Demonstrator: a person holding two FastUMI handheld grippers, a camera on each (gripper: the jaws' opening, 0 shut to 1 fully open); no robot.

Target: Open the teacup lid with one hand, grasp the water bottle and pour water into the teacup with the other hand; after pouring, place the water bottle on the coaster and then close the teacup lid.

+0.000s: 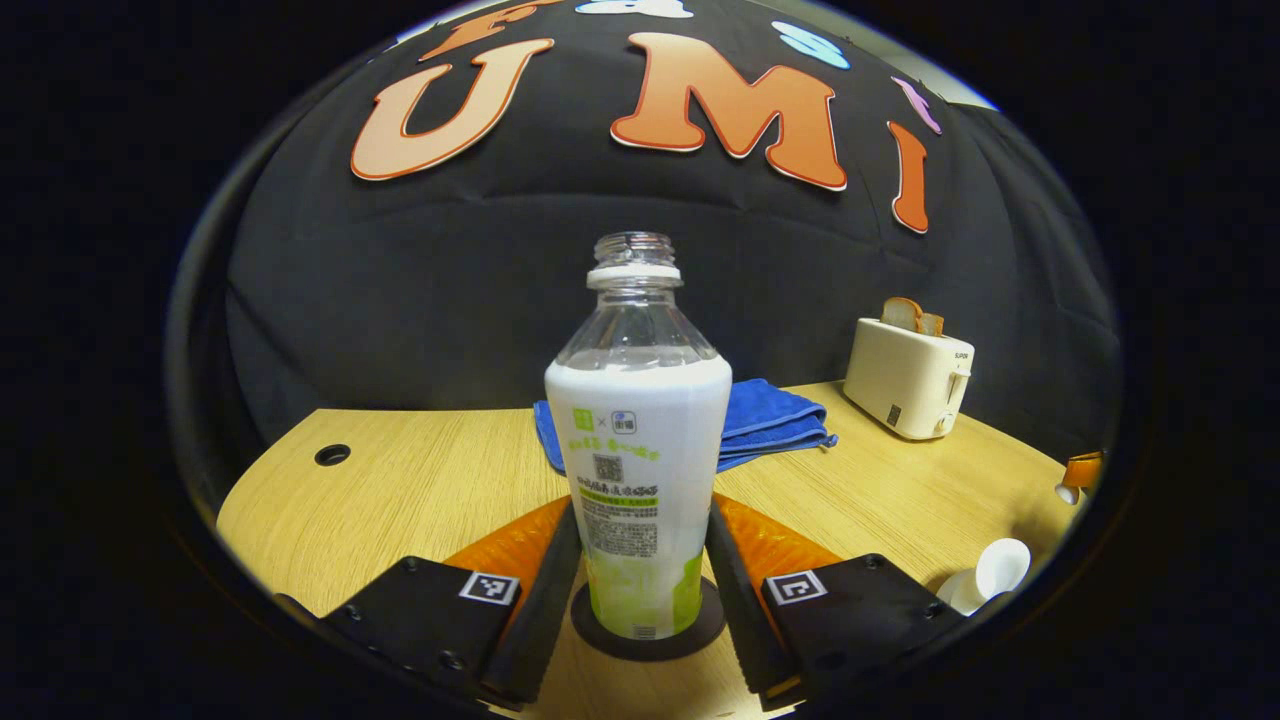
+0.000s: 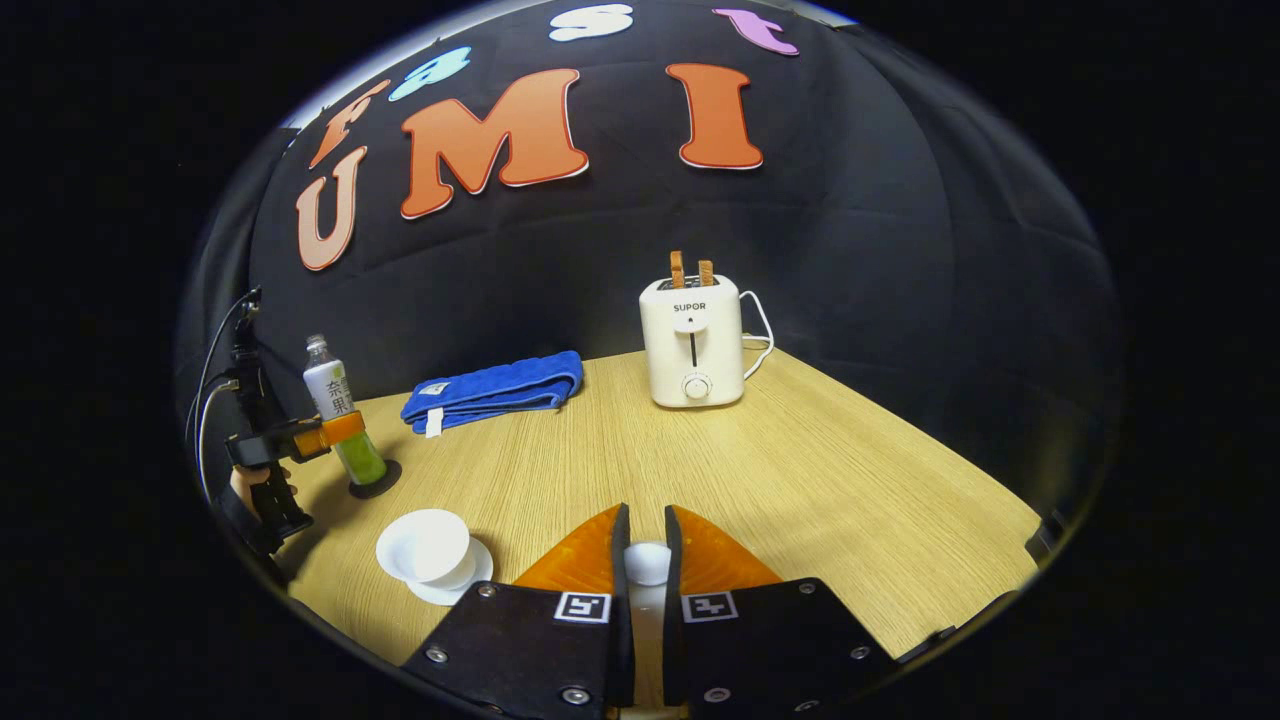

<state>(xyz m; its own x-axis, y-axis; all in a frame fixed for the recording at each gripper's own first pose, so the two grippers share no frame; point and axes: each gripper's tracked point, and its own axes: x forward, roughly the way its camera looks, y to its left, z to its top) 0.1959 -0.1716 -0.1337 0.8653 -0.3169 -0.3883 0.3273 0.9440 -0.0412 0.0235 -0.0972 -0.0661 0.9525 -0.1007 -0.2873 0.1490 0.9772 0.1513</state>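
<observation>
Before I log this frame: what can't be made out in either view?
- Left gripper view: the coaster is mostly hidden by the water bottle standing on it.
- Left gripper view: the teacup is cut off at the edge.
- Right gripper view: the lid is largely covered by the right gripper.
- Water in the teacup: too small to tell.

Uncapped water bottle (image 1: 640, 470) upright on coaster (image 1: 648, 632)

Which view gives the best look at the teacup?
The right gripper view: the teacup sits whole on its saucer, uncovered, with clear table around it. The left gripper view catches the same teacup only at the lower right edge, small, distorted and partly cut off.
</observation>
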